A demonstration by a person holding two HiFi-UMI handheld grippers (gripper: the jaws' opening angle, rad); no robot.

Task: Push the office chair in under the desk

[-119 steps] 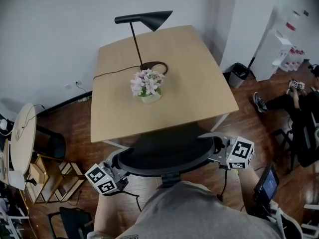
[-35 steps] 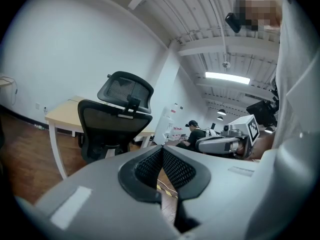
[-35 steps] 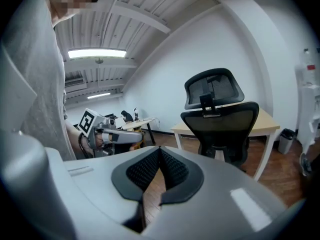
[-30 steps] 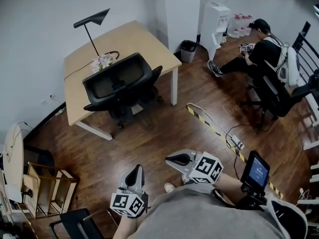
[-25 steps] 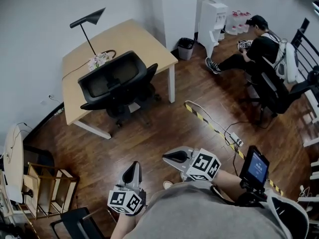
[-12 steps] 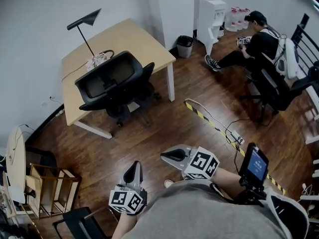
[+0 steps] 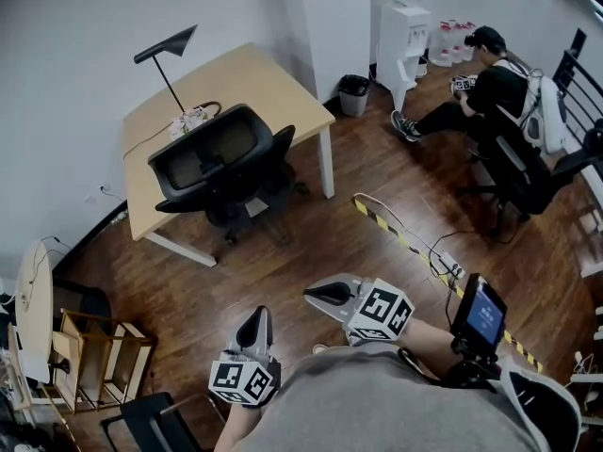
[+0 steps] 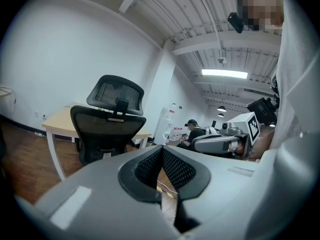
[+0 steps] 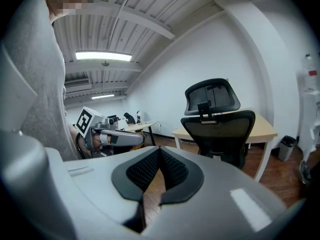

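Note:
The black office chair point(image 7: 221, 163) stands at the front edge of the light wooden desk point(image 7: 254, 78), its mesh back toward me and its seat partly under the top. I stand well back from it on the wood floor. My left gripper point(image 7: 254, 326) and right gripper point(image 7: 318, 295) hang low near my body, both shut with nothing between the pads, neither touching the chair. The left gripper view shows the chair point(image 8: 107, 129) and desk point(image 8: 57, 122) beyond the shut left gripper point(image 8: 161, 149). The right gripper view shows the chair point(image 9: 217, 124) past the shut right gripper point(image 9: 159, 151).
A black lamp point(image 7: 170, 43) and a flower pot point(image 7: 188, 119) stand on the desk. A bin point(image 7: 355, 88) and a water dispenser point(image 7: 400, 28) stand behind it. A person point(image 7: 480, 88) sits at right. A taped cable point(image 7: 405, 238) crosses the floor; a wooden shelf point(image 7: 94, 361) stands at left.
Several seconds ago both grippers were at the chair's back beside the desk; now they are far back from it. Over the last second only the view has shifted slightly.

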